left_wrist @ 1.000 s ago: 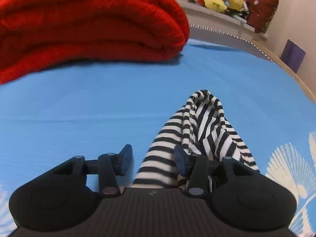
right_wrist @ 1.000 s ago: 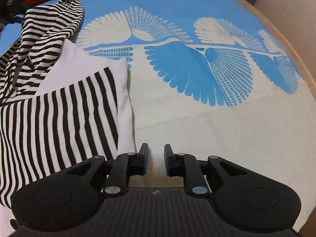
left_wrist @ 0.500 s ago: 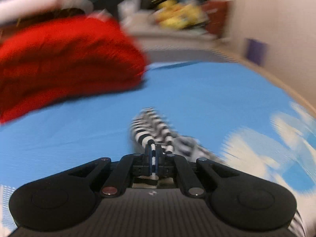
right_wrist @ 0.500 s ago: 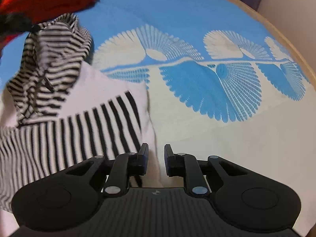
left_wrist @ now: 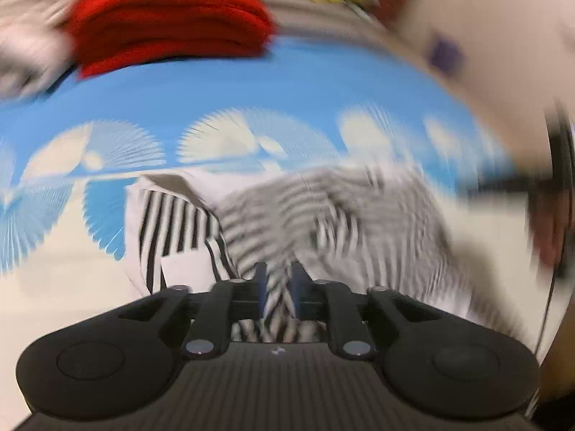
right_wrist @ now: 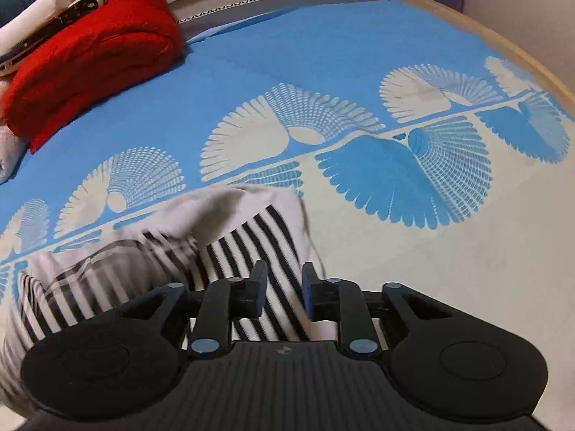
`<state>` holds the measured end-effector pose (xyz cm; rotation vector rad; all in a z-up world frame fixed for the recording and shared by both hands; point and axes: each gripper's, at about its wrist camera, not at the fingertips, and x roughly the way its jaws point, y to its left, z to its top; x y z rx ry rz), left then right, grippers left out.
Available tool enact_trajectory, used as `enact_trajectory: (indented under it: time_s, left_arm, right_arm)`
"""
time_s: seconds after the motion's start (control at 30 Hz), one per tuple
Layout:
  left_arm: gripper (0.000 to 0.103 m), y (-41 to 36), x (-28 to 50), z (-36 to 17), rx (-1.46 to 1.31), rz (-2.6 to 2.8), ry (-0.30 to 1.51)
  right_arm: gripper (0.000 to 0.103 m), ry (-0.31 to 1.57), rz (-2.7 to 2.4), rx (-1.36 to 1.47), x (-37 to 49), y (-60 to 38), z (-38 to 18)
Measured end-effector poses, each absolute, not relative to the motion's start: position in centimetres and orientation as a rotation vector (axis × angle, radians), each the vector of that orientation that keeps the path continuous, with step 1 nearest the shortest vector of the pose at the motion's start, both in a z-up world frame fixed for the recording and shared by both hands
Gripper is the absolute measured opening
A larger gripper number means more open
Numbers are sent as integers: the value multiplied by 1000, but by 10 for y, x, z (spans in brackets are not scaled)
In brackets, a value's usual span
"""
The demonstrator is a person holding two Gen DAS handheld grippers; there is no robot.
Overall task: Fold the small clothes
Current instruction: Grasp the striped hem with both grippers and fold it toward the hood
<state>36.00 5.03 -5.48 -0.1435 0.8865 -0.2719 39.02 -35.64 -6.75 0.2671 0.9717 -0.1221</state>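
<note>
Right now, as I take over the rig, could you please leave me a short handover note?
Left claw: jaws have just been opening, a bunch of the striped garment between them.
Right claw: jaws have just been opening, empty, over the garment's striped corner.
Garment: on the blue-and-white bedsheet, partly folded over itself, rumpled.
To do: let go, smooth it, finish folding.
</note>
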Motion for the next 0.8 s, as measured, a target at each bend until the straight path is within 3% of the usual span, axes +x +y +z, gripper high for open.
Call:
enact_trajectory:
  time_s: [0.07, 0.13, 0.23, 0.33, 0.43, 0.53, 0.6, 0.67, 0.7, 0.8]
  left_arm:
    - [33, 66, 372, -62, -329, -212, 865]
    - [32, 65, 389, -81, -422, -138, 968]
    - [32, 66, 402, -103, -485, -94, 1086]
    - [44, 63, 405, -126, -514, -97, 1179]
    - [44, 63, 394, -140, -491, -55, 1231]
    - [33, 58, 392, -152, -493, -76, 1258]
    - [6, 52, 394, -153, -470, -95, 1263]
    - [2, 52, 394, -141, -463, -97, 1209]
    - [2, 54, 394, -129, -450, -101, 1142]
    - [2, 66, 383, -73, -388, -84, 804]
  right_arm:
    - [30, 972, -84, 303, 389, -352, -67]
    - [33, 987, -31, 362, 389, -348, -69]
    - [35, 1046, 26, 417, 392, -339, -81]
    - [39, 1138, 48, 410, 395, -327, -100]
    - [41, 1198, 66, 403, 397, -314, -116]
    - [43, 1220, 85, 368, 397, -301, -127]
    - [43, 1228, 73, 339, 397, -297, -131]
    - [27, 1204, 70, 353, 397, -296, -126]
    - [4, 1173, 82, 387, 397, -298, -119]
    - [3, 919, 136, 565, 390, -316, -83]
